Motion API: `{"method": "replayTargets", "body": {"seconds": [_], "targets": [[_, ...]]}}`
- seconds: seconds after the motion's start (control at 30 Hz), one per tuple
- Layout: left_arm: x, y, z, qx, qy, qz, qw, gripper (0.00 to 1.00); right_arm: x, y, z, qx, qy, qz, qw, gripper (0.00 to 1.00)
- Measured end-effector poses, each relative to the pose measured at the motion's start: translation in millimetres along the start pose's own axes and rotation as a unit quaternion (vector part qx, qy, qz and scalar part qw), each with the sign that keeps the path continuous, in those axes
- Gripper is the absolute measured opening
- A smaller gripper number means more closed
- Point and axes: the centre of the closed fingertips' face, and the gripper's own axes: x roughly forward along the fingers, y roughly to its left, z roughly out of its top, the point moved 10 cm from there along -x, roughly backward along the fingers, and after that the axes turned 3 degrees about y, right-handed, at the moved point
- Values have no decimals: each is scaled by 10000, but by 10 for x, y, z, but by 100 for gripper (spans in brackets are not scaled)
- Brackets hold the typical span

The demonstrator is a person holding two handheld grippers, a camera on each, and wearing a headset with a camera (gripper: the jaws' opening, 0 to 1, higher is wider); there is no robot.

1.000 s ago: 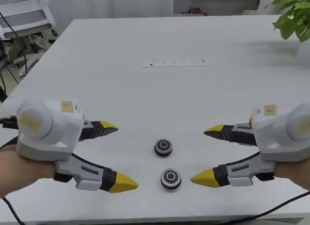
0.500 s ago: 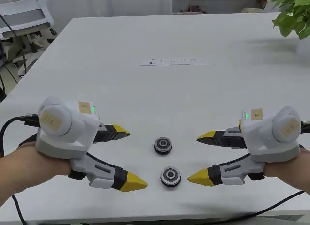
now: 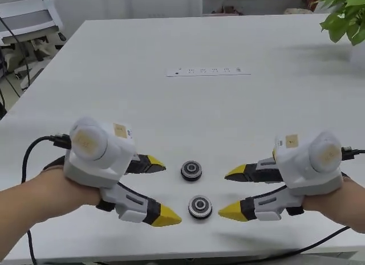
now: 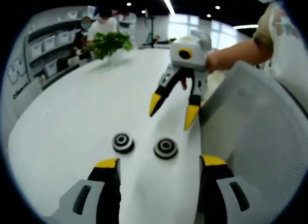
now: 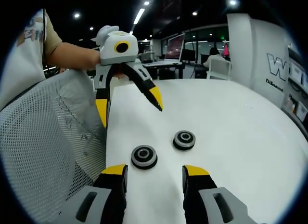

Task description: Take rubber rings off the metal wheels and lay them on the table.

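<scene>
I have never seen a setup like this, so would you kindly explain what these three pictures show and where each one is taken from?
There is no robot here. A person holds a two-jaw tool with yellow tips in each hand: the left gripper and the right gripper. The head view comes from a camera on the person's headset, looking down at the white table. The two round pictures come from a camera riding on each gripper. Each looks out along its own jaws, so it also catches the other gripper opposite. Two small metal wheels lie between the grippers, the far wheel and the near wheel, each dark around its rim. Both grippers are open and hold nothing. A socket strip lies farther back.
</scene>
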Motion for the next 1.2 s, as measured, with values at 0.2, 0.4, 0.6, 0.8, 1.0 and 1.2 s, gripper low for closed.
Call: {"method": "replayTargets", "body": {"seconds": [0.2, 0.4, 0.6, 0.8, 1.0, 1.2], "targets": [[91, -33, 15, 3, 23, -125, 9999, 64, 30, -19, -34, 108, -35, 34, 9999, 41], [154, -48, 29, 12, 44, -202, 9998, 61, 68, -21, -42, 121, -16, 105, 9999, 39], [239, -63, 49, -18, 56, -291, 9996, 59, 120, -13, -36, 119, 9, 185, 9998, 37], [303, -94, 68, -7, 79, -377, 9993, 56, 166, 5, -26, 126, 33, 289, 9995, 34], [349, -84, 72, -33, 95, -404, 9991, 52, 216, 12, -29, 108, 77, 366, 9992, 33], [396, -78, 75, -42, 95, -420, 9991, 45, 262, 23, -42, 83, 137, 448, 9989, 32]]}}
